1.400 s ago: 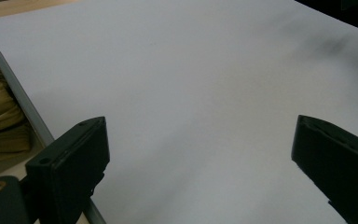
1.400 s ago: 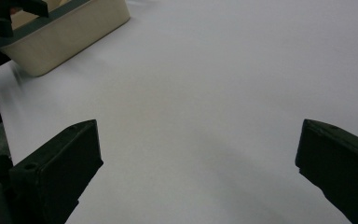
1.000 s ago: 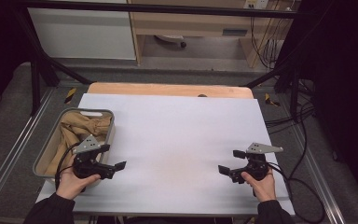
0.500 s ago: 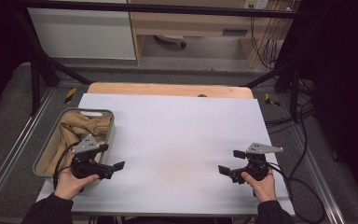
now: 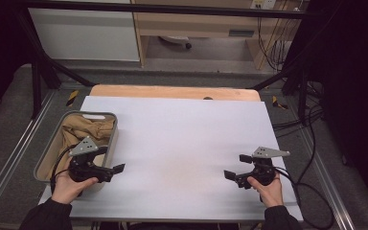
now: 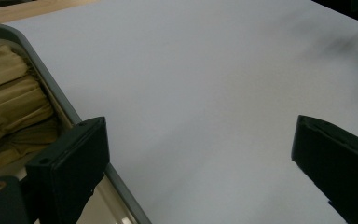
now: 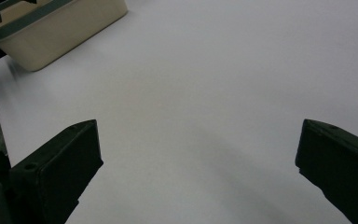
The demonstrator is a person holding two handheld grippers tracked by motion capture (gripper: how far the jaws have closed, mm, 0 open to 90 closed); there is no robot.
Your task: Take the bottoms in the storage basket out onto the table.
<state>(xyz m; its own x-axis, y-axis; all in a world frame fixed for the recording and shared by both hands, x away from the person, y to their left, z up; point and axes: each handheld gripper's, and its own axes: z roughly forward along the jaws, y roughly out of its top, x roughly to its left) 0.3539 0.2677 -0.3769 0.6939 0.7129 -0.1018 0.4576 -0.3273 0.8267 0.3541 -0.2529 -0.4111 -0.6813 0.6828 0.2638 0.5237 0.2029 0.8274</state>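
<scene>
A grey-rimmed tub (image 5: 90,114) stands at the table's left edge and holds crumpled tan cloth (image 5: 84,132). My left gripper (image 5: 110,159) hovers at the tub's near right corner, open, with nothing between its jaws. In the left gripper view the left gripper (image 6: 200,154) spans bare white sheet, with the tub rim (image 6: 51,93) and cloth (image 6: 9,102) beside its left jaw. My right gripper (image 5: 237,166) stays low over the near right of the sheet, open and empty. The right gripper view has the right gripper (image 7: 198,158) pointing across the sheet toward the tub (image 7: 60,23).
A white sheet (image 5: 182,143) covers the wooden table (image 5: 172,91), whose far edge shows as a bare strip. Black frame bars and cables (image 5: 306,124) run beside the table on the right. A person's hands hold both grippers from the near edge.
</scene>
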